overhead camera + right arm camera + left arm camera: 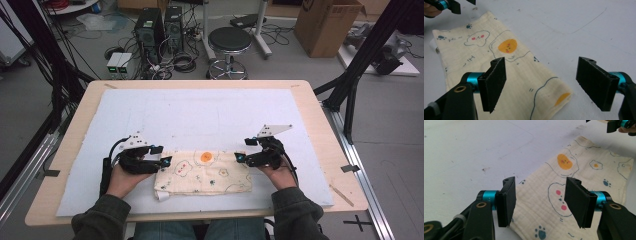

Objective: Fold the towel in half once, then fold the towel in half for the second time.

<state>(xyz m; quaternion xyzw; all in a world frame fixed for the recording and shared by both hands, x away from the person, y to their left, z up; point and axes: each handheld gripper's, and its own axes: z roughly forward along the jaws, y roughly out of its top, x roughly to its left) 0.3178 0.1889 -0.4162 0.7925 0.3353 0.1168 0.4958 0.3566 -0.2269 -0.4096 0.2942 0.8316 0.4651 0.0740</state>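
Where both claws gape, folded cloth [202, 173] lies flat, unheld

Am watching high view looking forward and down over whole tabletop [320, 115]. Both gripper views riding close, facing along own jaws from opposite ends, sharing printed cloth [574, 170] between them.

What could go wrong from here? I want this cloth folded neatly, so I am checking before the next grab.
1. Both the left gripper and the right gripper stand open at opposite ends of the folded cloth, so a pinch may catch only the top layer and undo the fold.
2. The near left corner looks uneven; another fold may come out skewed.
3. Dragging could ruffle the white mat.
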